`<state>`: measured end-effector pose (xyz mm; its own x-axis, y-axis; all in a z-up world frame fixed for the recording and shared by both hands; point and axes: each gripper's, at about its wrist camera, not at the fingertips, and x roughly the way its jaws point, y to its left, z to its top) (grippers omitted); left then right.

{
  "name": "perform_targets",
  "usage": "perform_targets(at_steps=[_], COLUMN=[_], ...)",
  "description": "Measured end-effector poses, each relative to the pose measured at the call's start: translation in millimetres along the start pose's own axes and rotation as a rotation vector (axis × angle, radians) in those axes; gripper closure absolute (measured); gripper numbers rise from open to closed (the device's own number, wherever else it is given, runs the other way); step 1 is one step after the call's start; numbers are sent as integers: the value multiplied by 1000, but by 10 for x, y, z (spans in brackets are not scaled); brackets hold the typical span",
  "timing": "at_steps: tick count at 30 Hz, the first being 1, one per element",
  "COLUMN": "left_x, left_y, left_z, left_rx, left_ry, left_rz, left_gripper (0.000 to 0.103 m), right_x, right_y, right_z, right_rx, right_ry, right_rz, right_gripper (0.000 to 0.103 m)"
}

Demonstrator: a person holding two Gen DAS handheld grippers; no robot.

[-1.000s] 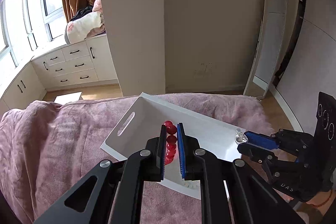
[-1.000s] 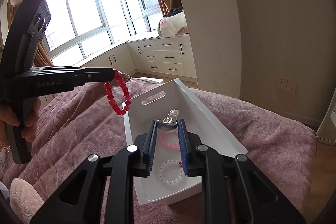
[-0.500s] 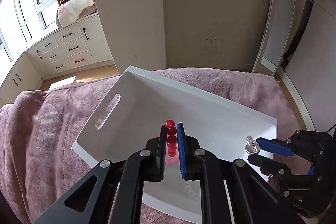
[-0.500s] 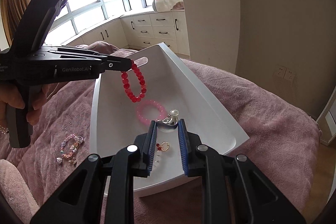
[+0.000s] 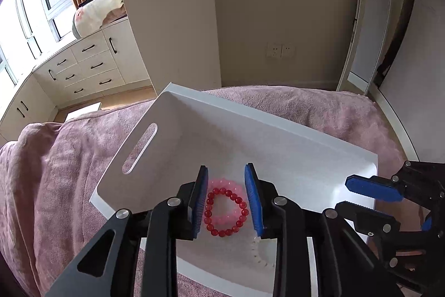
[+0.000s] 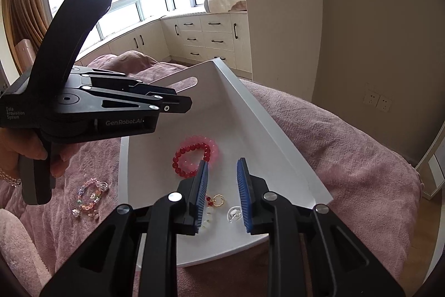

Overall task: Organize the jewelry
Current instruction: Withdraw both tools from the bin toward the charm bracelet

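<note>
- Now the left gripper (image 5: 226, 199) has just been opening its jaws; they stand a little apart over the white tray (image 5: 194, 135), gripping nothing.
- The red bead bracelet (image 5: 225, 212) lies flat on the tray floor in the lower middle of the left wrist view, seen in the gap between the blue pads and free of both.
- It rests on top of a pale pink bracelet (image 5: 222, 183), partly covering it.
- The right gripper (image 6: 222, 195) has its jaws parted by a narrow gap and empty, hovering above the near end of the tray.
- Below that gap lie a small gold ring with a red bead (image 6: 215, 201) and a clear silvery piece (image 6: 234, 213).
- A multicoloured bracelet (image 6: 90, 196) sits on the pink bed cover (image 6: 347, 157) at lower left of the right wrist view, just outside the tray.
</note>
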<state>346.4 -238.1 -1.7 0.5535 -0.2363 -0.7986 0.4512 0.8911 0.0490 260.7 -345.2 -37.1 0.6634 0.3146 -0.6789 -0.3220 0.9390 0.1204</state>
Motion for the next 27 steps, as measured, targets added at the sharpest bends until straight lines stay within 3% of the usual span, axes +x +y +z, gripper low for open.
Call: perform_targets(at_steps=[2,5,7,9,10,14,20,27], left_x=[-101,-294,-437,-593,-676,-1079,-1655,-2164], left_y=[37,98,127,159,181,307,471,733], left_z=[-16,-24,-12,0,4,-22,-265,-721], left_rx=[-9,-10,1,-2,-11,-57,-49,-76], left_ry=[-21,-59,-85,-111,-122,-183,-277,-334], left_rz=[12,30,51,78,92,111,188,257], left_gripper=[58,45,41,34,26,11,8,3], right_x=[-42,-147,-237,-336,-389,-613,-901,-1074], right_y=[33,97,147,214,249,408,723,1158], right_z=[24,78,116,168,191,274,320,326], right_rx=[-3,-13,-22,-30,-35,-60,-96,-134], right_ry=[-4,-26,-47,-67,-80,-130,-203,-253], right_rz=[-1,-2,-4,-9,-14,-29,-26,7], right_gripper=[78,61,59,48,45,33,19,7])
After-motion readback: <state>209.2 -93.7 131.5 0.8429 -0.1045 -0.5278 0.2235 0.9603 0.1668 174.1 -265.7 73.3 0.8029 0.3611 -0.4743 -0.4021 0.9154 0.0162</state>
